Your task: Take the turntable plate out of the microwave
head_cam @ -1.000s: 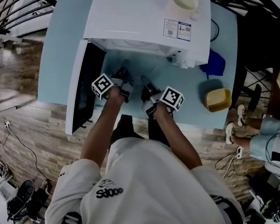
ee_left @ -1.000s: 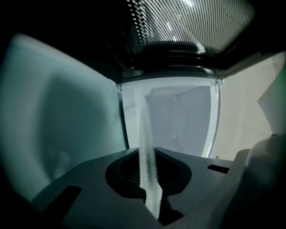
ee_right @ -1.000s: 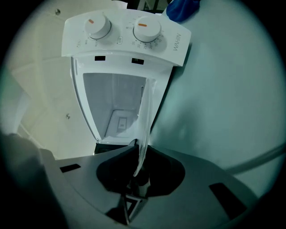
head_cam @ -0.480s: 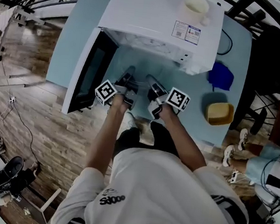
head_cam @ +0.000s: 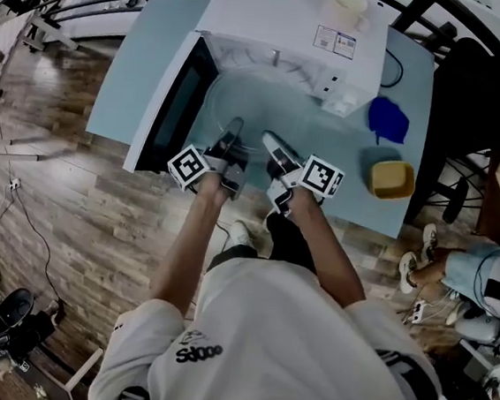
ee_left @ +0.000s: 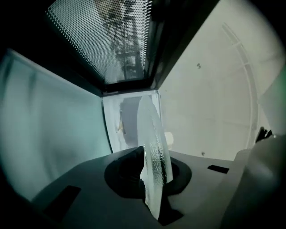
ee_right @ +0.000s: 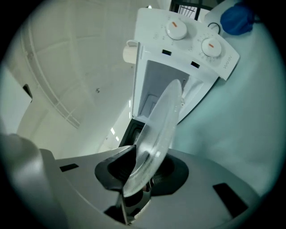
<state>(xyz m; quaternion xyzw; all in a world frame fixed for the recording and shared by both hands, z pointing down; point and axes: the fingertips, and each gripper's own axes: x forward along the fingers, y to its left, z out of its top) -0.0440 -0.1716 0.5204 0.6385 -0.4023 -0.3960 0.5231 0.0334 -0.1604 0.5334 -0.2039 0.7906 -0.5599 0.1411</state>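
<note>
The clear glass turntable plate [head_cam: 242, 105] hangs in front of the white microwave's [head_cam: 286, 21] open cavity, over the light blue table [head_cam: 130, 75]. My left gripper [head_cam: 231, 139] is shut on the plate's near edge; the left gripper view shows the plate [ee_left: 152, 143] edge-on, pinched between the jaws of this gripper [ee_left: 149, 172]. My right gripper [head_cam: 272, 145] also has the rim between its jaws. They are opening: in the right gripper view the plate [ee_right: 158, 129] leans on one jaw of that gripper [ee_right: 140, 172], with a gap at the other pad.
The microwave door [head_cam: 175, 107] stands swung open at the left. A cream cup [head_cam: 349, 5] sits on top of the microwave. A blue cloth [head_cam: 388, 119] and a yellow container [head_cam: 389, 178] lie on the table to the right. A seated person's legs [head_cam: 482, 272] show at far right.
Both grippers have drawn back from the microwave and risen, bringing the glass plate out of the cavity. The right gripper's jaws have parted a little around the rim.
</note>
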